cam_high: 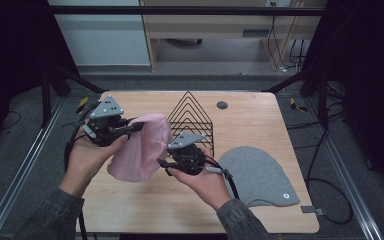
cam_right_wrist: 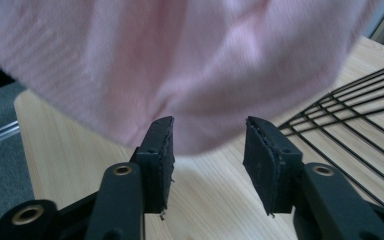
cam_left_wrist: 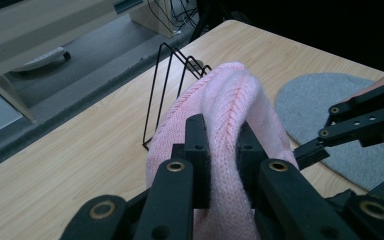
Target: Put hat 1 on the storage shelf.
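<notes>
A pink knitted hat [cam_high: 141,147] hangs above the table, pinched at its upper edge by my left gripper [cam_high: 139,126], which is shut on it. In the left gripper view the pink hat [cam_left_wrist: 230,100] is squeezed between the two black jaws of the left gripper [cam_left_wrist: 223,145]. My right gripper [cam_high: 161,164] stands open just at the hat's lower right edge. In the right gripper view the hat [cam_right_wrist: 180,65] hangs right in front of the spread jaws of the right gripper [cam_right_wrist: 209,142], with its hem at their tips. A grey hat [cam_high: 259,175] lies flat on the table at the right.
A black wire rack [cam_high: 191,116] with triangular dividers stands behind the pink hat at the table's middle back. A small dark round cap [cam_high: 222,105] sits in the tabletop beyond it. Cables trail off both sides of the wooden table [cam_high: 145,210].
</notes>
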Demonstrator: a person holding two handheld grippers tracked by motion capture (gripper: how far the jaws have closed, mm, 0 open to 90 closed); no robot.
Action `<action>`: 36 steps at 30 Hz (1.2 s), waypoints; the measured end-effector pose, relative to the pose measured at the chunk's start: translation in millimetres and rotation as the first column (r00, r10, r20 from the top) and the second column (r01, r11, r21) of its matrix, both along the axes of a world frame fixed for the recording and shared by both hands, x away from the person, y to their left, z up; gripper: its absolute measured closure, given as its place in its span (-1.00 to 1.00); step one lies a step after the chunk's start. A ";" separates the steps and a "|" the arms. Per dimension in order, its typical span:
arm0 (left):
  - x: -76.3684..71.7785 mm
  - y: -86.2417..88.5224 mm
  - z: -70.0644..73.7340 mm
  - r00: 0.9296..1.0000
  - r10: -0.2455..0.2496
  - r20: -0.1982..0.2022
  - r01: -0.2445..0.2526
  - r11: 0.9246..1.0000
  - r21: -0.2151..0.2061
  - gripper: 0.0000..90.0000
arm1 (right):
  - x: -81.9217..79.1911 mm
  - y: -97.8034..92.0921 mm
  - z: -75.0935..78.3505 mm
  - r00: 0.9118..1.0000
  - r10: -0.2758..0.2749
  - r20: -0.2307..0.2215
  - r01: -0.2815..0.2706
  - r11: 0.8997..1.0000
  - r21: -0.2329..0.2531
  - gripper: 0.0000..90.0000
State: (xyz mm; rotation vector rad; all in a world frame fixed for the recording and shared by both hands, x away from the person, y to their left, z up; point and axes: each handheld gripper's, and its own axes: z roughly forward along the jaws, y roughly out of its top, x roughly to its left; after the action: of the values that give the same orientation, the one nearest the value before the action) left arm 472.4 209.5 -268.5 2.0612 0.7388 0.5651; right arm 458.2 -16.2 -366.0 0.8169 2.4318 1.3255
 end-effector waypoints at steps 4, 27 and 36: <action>-1.2 -4.6 0.4 1.000 -0.012 -0.003 0.012 1.000 0.003 0.80 | 3.3 5.5 4.2 1.000 -0.023 0.003 0.023 1.000 0.007 0.18; 14.3 2.1 -17.1 0.994 -0.105 -0.023 0.104 0.994 -0.022 0.76 | 30.7 -72.2 67.7 0.998 -0.040 0.038 0.041 0.999 -0.008 0.95; 22.5 -13.0 -3.9 0.994 -0.104 -0.017 0.103 0.994 -0.028 0.75 | 43.3 -82.5 83.9 0.998 -0.050 0.048 0.053 0.997 -0.052 0.95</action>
State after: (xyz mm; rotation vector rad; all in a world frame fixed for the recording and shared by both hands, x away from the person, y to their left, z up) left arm 494.9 196.5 -272.5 2.0684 0.6425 0.4754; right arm 501.5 -98.7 -282.0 0.8207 2.3833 1.2413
